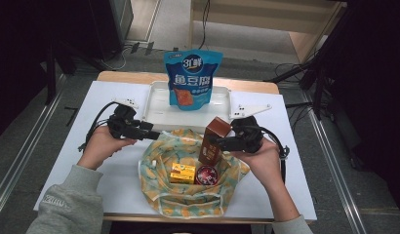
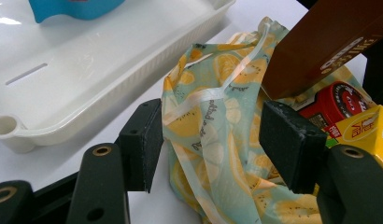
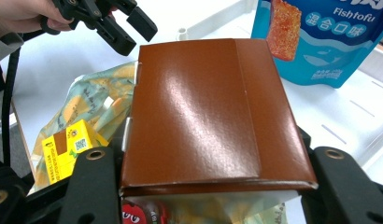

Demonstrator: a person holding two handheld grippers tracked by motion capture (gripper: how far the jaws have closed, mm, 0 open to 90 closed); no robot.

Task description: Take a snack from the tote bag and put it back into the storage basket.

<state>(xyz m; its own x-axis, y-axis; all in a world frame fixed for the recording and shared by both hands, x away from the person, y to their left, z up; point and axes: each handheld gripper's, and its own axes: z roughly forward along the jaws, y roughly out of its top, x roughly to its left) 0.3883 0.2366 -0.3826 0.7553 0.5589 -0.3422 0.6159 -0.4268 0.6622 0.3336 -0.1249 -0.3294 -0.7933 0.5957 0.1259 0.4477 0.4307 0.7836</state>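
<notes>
A lemon-print bag [image 1: 188,197] lies open on the white table, with a yellow box [image 1: 182,172] and a red round tin [image 1: 206,174] inside it. My right gripper [image 1: 218,142] is shut on a tall brown box [image 1: 216,129], which tilts over the bag's right side with its lower end among the folds. In the right gripper view the brown box [image 3: 203,107] spans the gap between the jaws. My left gripper [image 1: 151,130] is open at the bag's left rim. In the left gripper view the bag's edge [image 2: 213,107] and its ribbon handle hang loosely between the fingers [image 2: 143,140].
A white tray [image 1: 156,109] sits behind the bag, with a blue fish tofu pouch [image 1: 190,78] standing upright in it. The tray's near wall [image 2: 87,88] is close to my left gripper. The table's front edge runs just below the bag.
</notes>
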